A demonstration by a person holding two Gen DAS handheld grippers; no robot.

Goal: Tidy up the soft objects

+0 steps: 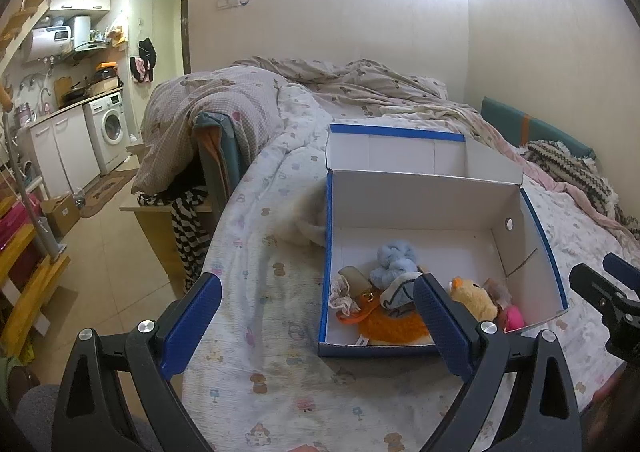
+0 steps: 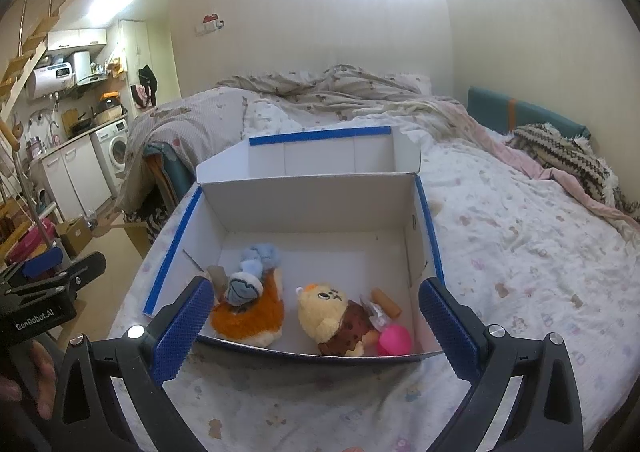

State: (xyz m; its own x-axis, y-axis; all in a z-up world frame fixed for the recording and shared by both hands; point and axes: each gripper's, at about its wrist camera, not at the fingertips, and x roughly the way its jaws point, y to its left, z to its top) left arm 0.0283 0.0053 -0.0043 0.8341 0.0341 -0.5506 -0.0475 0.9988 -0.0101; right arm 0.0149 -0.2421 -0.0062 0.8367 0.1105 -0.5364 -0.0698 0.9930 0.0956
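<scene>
Right wrist view: both tongs (image 2: 316,324) gape wide and empty; shutting the box (image 2: 308,200) lid (image 2: 320,156) squarely looks next.

Plush toys (image 2: 332,316) in box (image 2: 308,204) (apparently on bed (image 2: 520,252))

- The orange plush (image 1: 394,326) is partly hidden behind the left gripper's right finger (image 1: 438,326).
- A cream soft thing (image 1: 302,222) sits half behind the box's left wall (image 1: 329,252); what it is, unclear.
- The items by the pink ball (image 2: 395,339) are too small to identify.
</scene>
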